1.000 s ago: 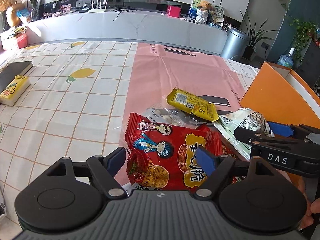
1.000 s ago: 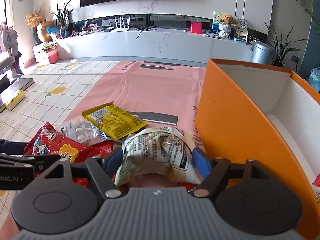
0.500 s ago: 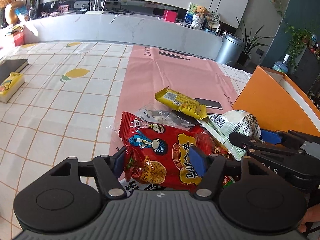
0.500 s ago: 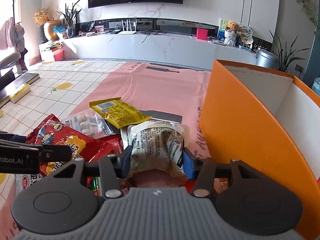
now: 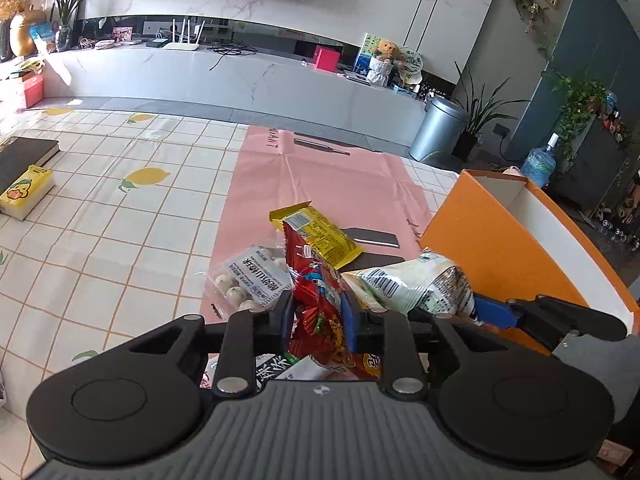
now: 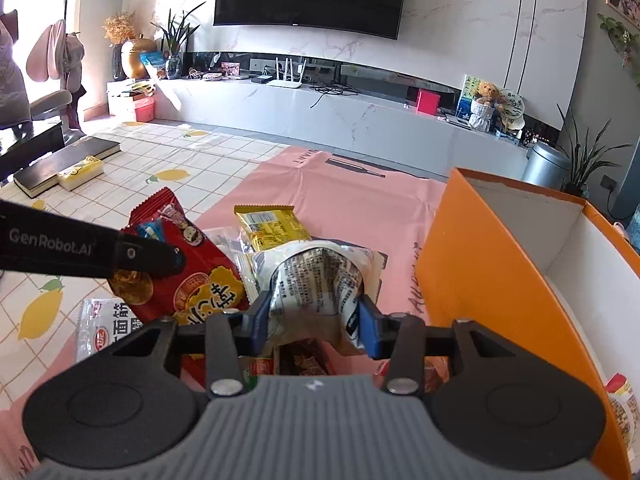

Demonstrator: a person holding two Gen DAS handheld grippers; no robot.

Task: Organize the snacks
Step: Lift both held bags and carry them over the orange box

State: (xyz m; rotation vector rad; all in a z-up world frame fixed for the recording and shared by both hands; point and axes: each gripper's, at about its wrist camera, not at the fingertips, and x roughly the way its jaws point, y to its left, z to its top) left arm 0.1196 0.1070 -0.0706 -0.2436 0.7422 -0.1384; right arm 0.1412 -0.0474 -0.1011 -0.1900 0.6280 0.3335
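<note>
Both grippers closed and lifted vs. 1 s ago, when each only straddled its bag on the mat. Left gripper (image 5: 318,314) is now clenched on the red chip bag (image 5: 316,280), which is pinched on edge and raised off the pink mat (image 5: 320,176); right gripper (image 6: 310,318) is clenched on the white snack bag (image 6: 316,276), crumpled between the blue pads, also raised a bit. Orange box (image 6: 492,264) sits just beside the white bag, on the right, open top, white inside; 1 pkg already shows at its near corner. Still on the mat: yellow wrapper (image 5: 316,232), clear candy pack (image 5: 252,280) and a white sachet (image 6: 100,332) w/ red logo under the left gripper. Further out, a book (image 5: 24,156) and a yellow carton (image 5: 24,190) on the lemon-print cloth. Step in hand, I'd say: pick done for 2 bags, transfer to box next. Next move needs the right gripper to clear the box wall, then release over the inside; left follows w/o the 2 tools bumping, since they're close.
</note>
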